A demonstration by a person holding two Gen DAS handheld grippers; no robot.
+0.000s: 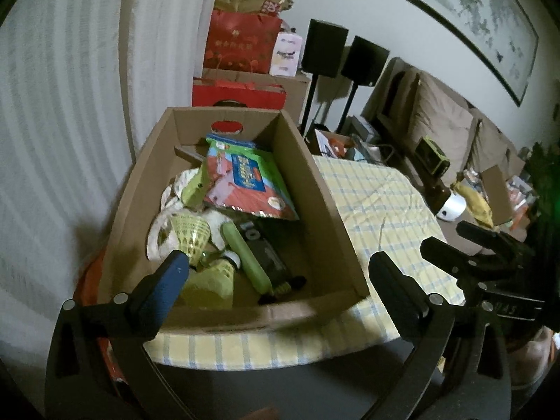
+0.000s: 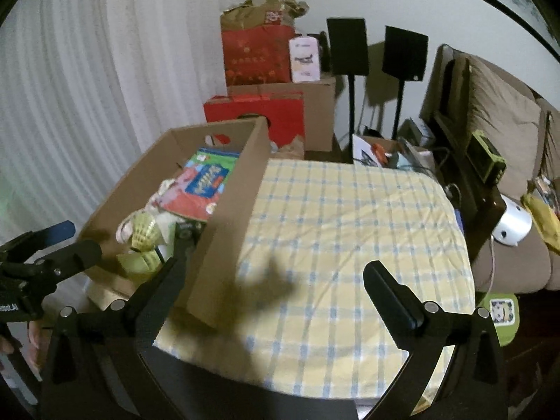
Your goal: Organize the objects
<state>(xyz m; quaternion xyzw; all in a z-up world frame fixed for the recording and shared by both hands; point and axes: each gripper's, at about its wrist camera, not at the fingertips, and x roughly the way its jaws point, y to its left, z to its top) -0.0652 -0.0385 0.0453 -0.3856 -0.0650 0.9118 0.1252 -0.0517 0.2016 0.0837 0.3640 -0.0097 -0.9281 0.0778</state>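
While both tongs are held spread wide with nothing pinched, the left gripper [image 1: 276,266] is parked over the near edge of the cardboard box [image 1: 325,189], one blue-padded finger [image 1: 171,276] at about 8 o'clock and the black one at 4 o'clock. The right gripper [image 2: 273,280] is kept above the bare checked tablecloth [image 2: 350,231], its jaws just as far apart.

Inside the box, yellow shuttlecocks [image 1: 190,232] are seen nearest, at roughly 7 o'clock of the box floor, with a green tube [image 1: 246,257] laid just beside them and a black gadget [image 1: 271,259] touching it on the right. Further back, toward 12 o'clock, a colourful packet [image 1: 245,178] is propped at a tilt over everything else.

Beyond the box, red gift bags [image 1: 241,45] are stacked against the wall, two black speakers [image 1: 325,47] are stood on poles at 1 o'clock, and a brown sofa [image 2: 504,112] is spotted at 3 o'clock.
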